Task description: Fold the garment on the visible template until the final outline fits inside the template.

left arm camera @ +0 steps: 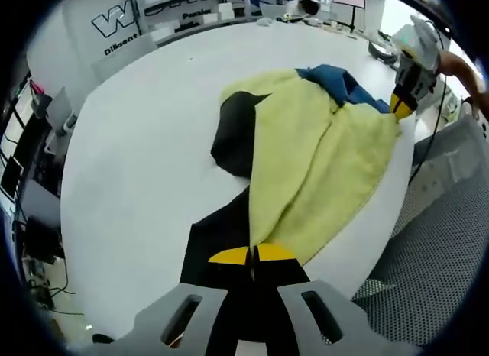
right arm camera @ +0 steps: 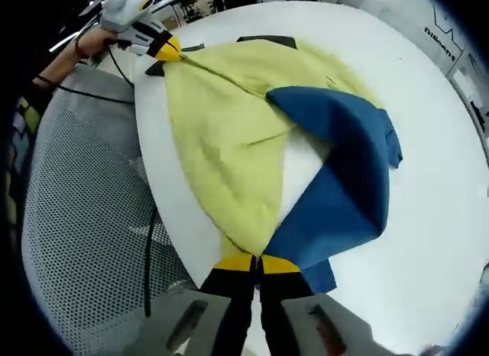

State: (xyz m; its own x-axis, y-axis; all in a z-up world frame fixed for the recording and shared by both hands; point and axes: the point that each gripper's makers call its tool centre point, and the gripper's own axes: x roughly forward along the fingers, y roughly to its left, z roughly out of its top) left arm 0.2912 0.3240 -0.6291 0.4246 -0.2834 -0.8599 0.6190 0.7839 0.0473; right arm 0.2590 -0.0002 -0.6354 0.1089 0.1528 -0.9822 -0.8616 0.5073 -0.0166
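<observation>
A yellow garment (left arm camera: 321,157) with a blue part (left arm camera: 340,79) lies stretched along the edge of the white table (left arm camera: 145,165). It partly covers a black template (left arm camera: 235,134). My left gripper (left arm camera: 252,254) is shut on the garment's near yellow end. At the far end, my right gripper (left arm camera: 401,105) pinches the cloth. In the right gripper view, my right gripper (right arm camera: 257,263) is shut on the hem where the yellow cloth (right arm camera: 221,134) meets the blue part (right arm camera: 344,165). There my left gripper (right arm camera: 165,49) grips the opposite end, and a strip of the template (right arm camera: 267,41) shows past the garment.
The table edge (right arm camera: 172,211) runs right beside the garment, with a grey perforated surface (right arm camera: 84,218) and a black cable (right arm camera: 149,257) below it. A person's hand (right arm camera: 84,43) holds the left gripper. Desks with clutter (left arm camera: 229,12) stand beyond the table.
</observation>
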